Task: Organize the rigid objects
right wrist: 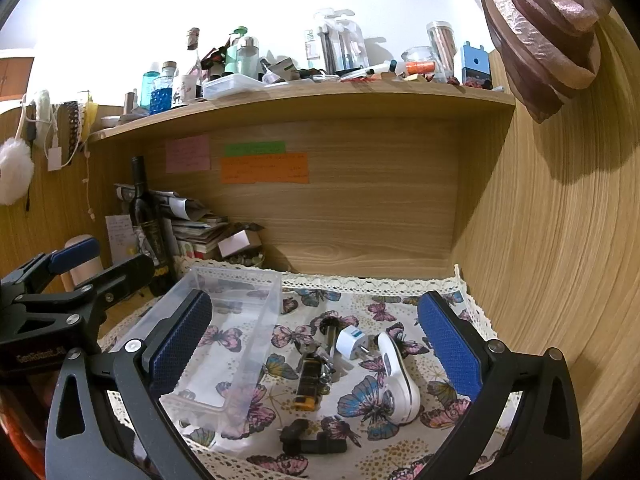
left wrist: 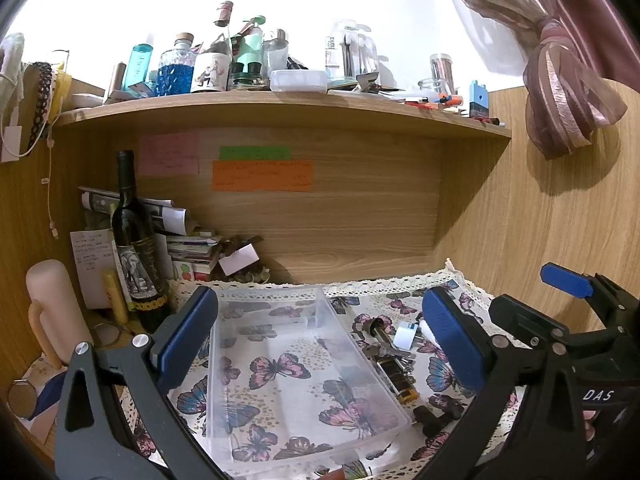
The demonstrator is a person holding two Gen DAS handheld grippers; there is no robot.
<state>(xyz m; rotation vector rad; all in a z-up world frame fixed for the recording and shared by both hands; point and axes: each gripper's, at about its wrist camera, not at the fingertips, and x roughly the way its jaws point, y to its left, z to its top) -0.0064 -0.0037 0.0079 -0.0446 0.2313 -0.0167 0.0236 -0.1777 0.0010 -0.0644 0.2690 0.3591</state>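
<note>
While both grippers hung above the worktop (right wrist: 400, 280), neither held anything: the left gripper (left wrist: 320, 336) stood wide, its blue pads (left wrist: 188, 336) spread to either side of a clear plastic box (left wrist: 296, 372), and the right gripper (right wrist: 316, 344) stood equally wide over a group of loose items. The box lay on a butterfly-print cloth (right wrist: 360, 392) with a lace border, and only the cloth pattern showed through its floor. Just to the right of the box, on the cloth, lay a white plug adapter (right wrist: 352, 342), a white handheld device (right wrist: 396, 376), a bunch of keys (right wrist: 316, 356) and a yellow-ended black item (right wrist: 306, 388), the adapter resting close against the device and the keys. A small black part (right wrist: 308, 440) lay nearer the camera, apart from that group. To the left of the box, a dark wine bottle (left wrist: 136, 240) stood upright before a stack of papers (left wrist: 188, 240). Coloured notes (left wrist: 262, 176) were fixed to the wooden back panel. A shelf (left wrist: 280, 108) above carried many bottles and jars. A tied curtain (left wrist: 568, 92) hung at the right.
</note>
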